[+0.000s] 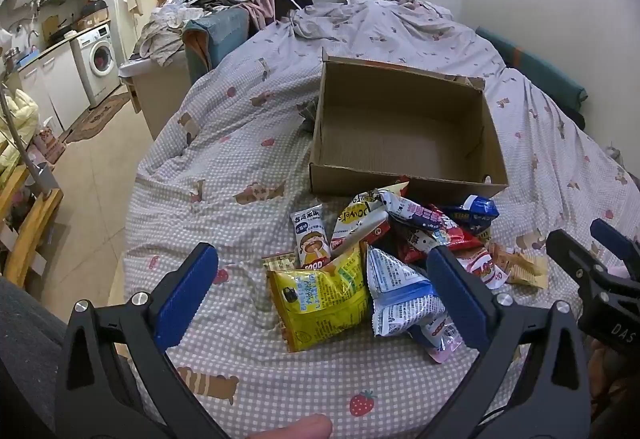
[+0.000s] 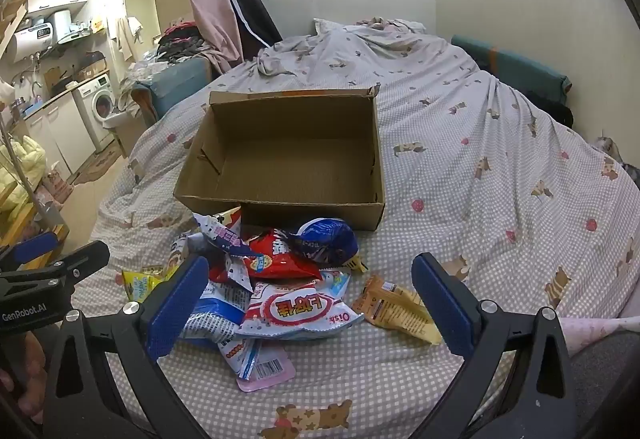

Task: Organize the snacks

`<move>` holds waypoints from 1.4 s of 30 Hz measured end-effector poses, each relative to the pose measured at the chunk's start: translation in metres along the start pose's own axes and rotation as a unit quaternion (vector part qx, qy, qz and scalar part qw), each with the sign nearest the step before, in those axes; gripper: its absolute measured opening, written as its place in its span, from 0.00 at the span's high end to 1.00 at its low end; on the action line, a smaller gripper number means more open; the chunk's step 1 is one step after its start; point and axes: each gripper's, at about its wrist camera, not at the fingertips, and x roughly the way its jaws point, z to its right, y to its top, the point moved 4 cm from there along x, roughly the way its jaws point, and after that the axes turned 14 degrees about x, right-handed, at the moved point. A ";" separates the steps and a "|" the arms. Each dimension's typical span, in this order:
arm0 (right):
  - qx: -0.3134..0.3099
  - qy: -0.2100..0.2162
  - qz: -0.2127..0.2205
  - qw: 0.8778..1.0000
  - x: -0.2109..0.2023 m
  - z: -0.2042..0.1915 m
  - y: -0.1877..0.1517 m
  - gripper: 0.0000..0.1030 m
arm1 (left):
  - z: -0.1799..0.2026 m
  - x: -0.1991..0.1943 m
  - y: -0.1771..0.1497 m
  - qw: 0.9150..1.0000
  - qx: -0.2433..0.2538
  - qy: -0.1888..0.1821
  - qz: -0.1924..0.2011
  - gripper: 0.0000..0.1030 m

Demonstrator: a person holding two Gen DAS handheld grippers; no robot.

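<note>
1. Grippers first: the left gripper [image 1: 322, 289] and right gripper [image 2: 310, 297] both hang released, jaws spread wide, nothing between the pads.
2. Snack packets lie heaped on the bed [image 2: 500, 159] just ahead, at 12 o'clock: a yellow packet [image 1: 320, 303] under the left gripper, a white "Oishi" packet [image 2: 300, 309] under the right.
3. Beyond them the cardboard box [image 2: 280, 207] stands open and empty.
4. Sorting looks unstarted; next, I judge, one gripper must descend and close on a top packet.
5. "GenRobot.AI" marks the left gripper's body.
</note>
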 end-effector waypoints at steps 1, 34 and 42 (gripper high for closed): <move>0.000 0.000 0.000 1.000 0.000 0.000 0.000 0.00 | 0.000 0.000 0.000 1.000 0.000 0.000 0.000 0.00; -0.002 -0.007 0.002 1.000 0.000 -0.001 0.000 0.00 | -0.002 0.002 -0.004 1.000 -0.002 0.001 -0.005 0.00; -0.002 -0.007 0.002 1.000 0.000 -0.001 0.000 0.00 | -0.002 0.002 -0.004 1.000 -0.002 0.001 -0.005 0.00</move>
